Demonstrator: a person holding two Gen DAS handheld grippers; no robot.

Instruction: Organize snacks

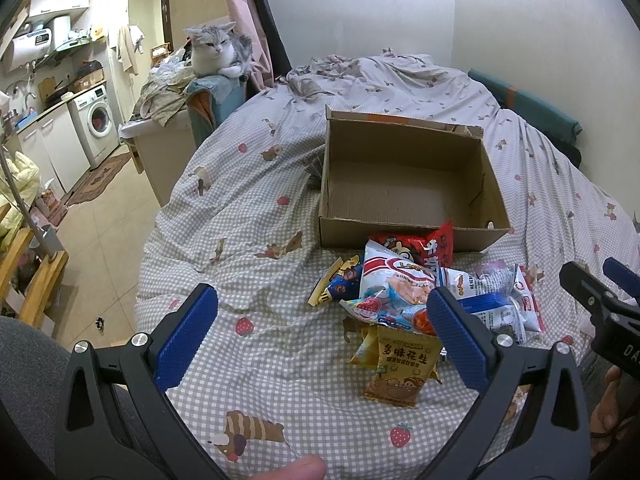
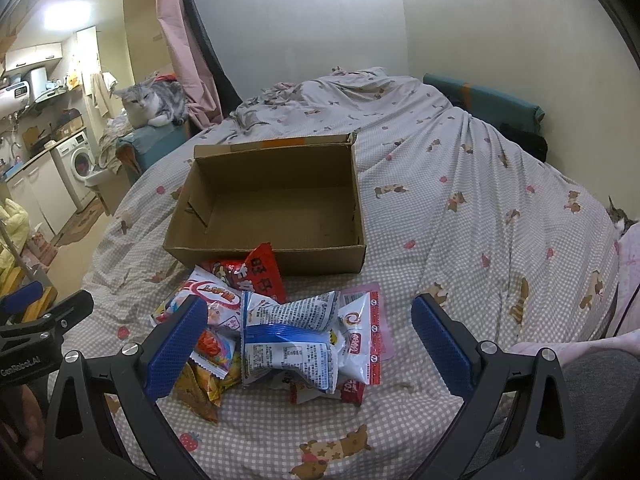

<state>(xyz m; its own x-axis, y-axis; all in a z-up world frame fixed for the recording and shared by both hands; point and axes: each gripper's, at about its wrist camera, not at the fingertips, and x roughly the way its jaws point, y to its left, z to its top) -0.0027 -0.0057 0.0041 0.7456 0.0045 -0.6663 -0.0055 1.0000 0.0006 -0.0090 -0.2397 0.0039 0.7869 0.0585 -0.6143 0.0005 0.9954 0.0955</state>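
An empty open cardboard box (image 1: 404,184) (image 2: 276,200) sits on the bed. A pile of snack packets lies in front of it: a red packet (image 1: 436,246) (image 2: 256,276), a white shrimp-chip bag (image 1: 396,280), a white and blue bag (image 2: 288,340), a yellow peanut packet (image 1: 400,364). My left gripper (image 1: 320,336) is open and empty, just short of the pile's left side. My right gripper (image 2: 312,340) is open and empty, its jaws either side of the white and blue bag, above it. The right gripper also shows in the left wrist view (image 1: 600,292).
The bed has a checked sheet (image 1: 248,208) (image 2: 460,248) with rumpled bedding at the far end. A grey and white cat (image 1: 218,50) (image 2: 154,102) lies on a pile left of the bed. A second cat (image 2: 620,220) peeks at the right edge. The kitchen floor is far left.
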